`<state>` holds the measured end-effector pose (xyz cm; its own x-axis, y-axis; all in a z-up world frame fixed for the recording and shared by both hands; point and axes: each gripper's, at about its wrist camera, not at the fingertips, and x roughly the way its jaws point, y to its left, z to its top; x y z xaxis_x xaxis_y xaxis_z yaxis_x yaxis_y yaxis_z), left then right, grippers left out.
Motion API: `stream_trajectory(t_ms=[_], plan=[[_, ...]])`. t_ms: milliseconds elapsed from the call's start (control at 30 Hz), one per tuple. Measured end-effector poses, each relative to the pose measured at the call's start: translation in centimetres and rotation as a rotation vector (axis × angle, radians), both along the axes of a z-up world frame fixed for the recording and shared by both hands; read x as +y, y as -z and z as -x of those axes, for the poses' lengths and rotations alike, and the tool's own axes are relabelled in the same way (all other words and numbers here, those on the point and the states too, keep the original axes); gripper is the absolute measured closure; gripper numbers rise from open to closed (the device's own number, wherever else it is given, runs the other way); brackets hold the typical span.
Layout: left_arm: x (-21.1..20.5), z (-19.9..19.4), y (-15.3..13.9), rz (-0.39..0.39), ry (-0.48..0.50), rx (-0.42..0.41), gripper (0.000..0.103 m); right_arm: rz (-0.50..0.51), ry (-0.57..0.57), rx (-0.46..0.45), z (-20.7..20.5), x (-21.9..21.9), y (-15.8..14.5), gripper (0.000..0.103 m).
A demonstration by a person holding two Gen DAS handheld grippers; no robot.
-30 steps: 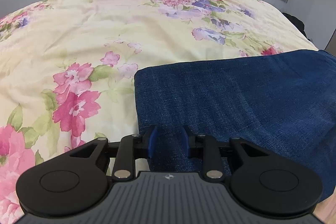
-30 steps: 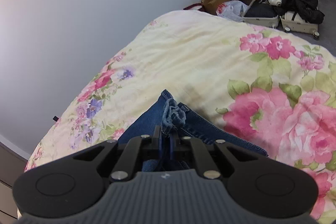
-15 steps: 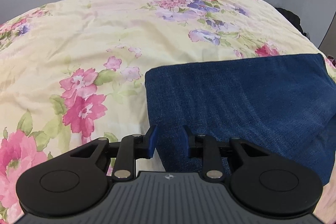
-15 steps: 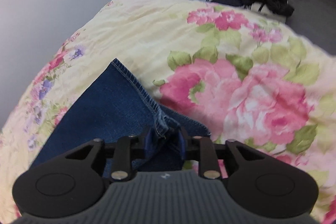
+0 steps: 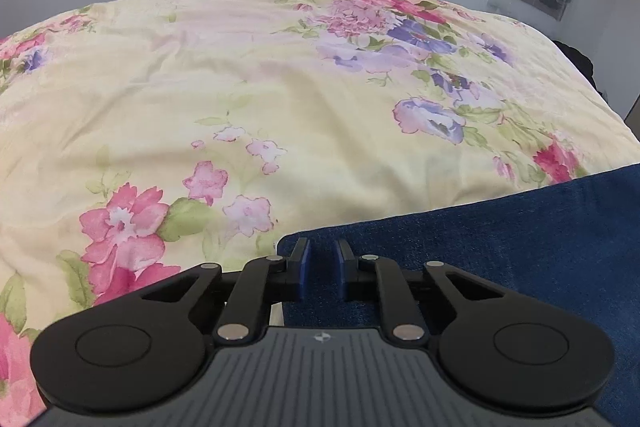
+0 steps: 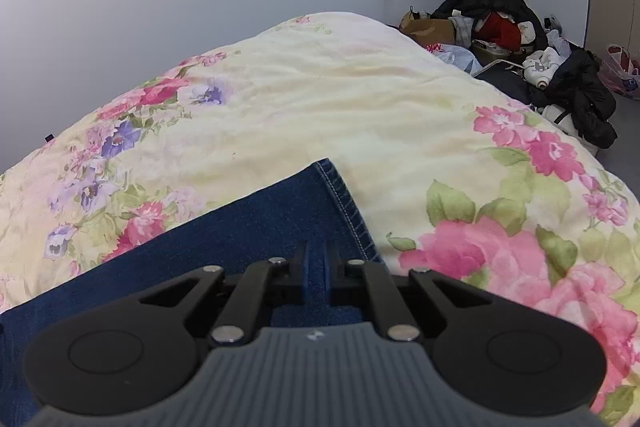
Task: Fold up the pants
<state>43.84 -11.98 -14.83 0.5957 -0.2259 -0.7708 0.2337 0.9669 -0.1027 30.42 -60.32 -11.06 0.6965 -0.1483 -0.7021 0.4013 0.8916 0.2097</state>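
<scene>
The pants are dark blue jeans point(image 5: 500, 247) lying folded flat on the flowered bedspread point(image 5: 280, 87). In the left wrist view my left gripper point(image 5: 320, 259) is open, its blue pads a small gap apart over the folded corner of the jeans. In the right wrist view the jeans point(image 6: 240, 227) show a stitched hem point(image 6: 344, 203) at their far right edge. My right gripper point(image 6: 317, 267) hangs just over the denim near that hem, jaws slightly apart with nothing pinched between them.
The cream bedspread with pink and purple flowers point(image 6: 360, 99) spreads beyond the jeans in both views. A pile of clothes, bags and a suitcase point(image 6: 520, 51) lies on the floor past the bed's far right. A grey wall stands behind.
My right gripper let go of the bunched hem it was holding; the hem now lies flat. Both grippers have drawn back toward the near edge of the jeans.
</scene>
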Motion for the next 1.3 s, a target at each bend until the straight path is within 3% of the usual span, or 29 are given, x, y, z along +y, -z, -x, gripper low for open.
stream_trajectory(t_ms=[200, 333, 500, 667, 867, 1100, 1300], plan=[[-0.3, -1.6, 1.9, -0.008, -0.001, 0.022, 0.088, -0.023, 0.007, 0.077, -1.4, -0.5, 4.4, 0.103], [0.0, -1.0, 0.6, -0.004, -0.025, 0.010, 0.090, -0.002, 0.015, 0.099, -1.6, -0.3, 4.0, 0.103], [0.4, 3.8, -2.8, -0.053, 0.118, -0.033, 0.090, 0.129, -0.062, 0.028, 1.3, 2.1, 0.6, 0.103], [0.0, 8.9, -4.5, -0.107, 0.273, 0.005, 0.090, 0.150, -0.121, 0.014, 4.1, 3.2, -0.7, 0.103], [-1.4, 11.1, -2.0, -0.256, 0.360, 0.095, 0.090, 0.153, -0.117, 0.069, 6.2, 3.7, 1.1, 0.103], [-1.2, 10.3, 0.7, -0.271, 0.371, 0.191, 0.090, 0.169, -0.105, 0.083, 6.3, 4.1, 2.8, 0.103], [-1.5, 10.2, -0.5, -0.311, 0.397, 0.207, 0.090, 0.148, -0.098, 0.102, 5.9, 3.7, 3.4, 0.103]])
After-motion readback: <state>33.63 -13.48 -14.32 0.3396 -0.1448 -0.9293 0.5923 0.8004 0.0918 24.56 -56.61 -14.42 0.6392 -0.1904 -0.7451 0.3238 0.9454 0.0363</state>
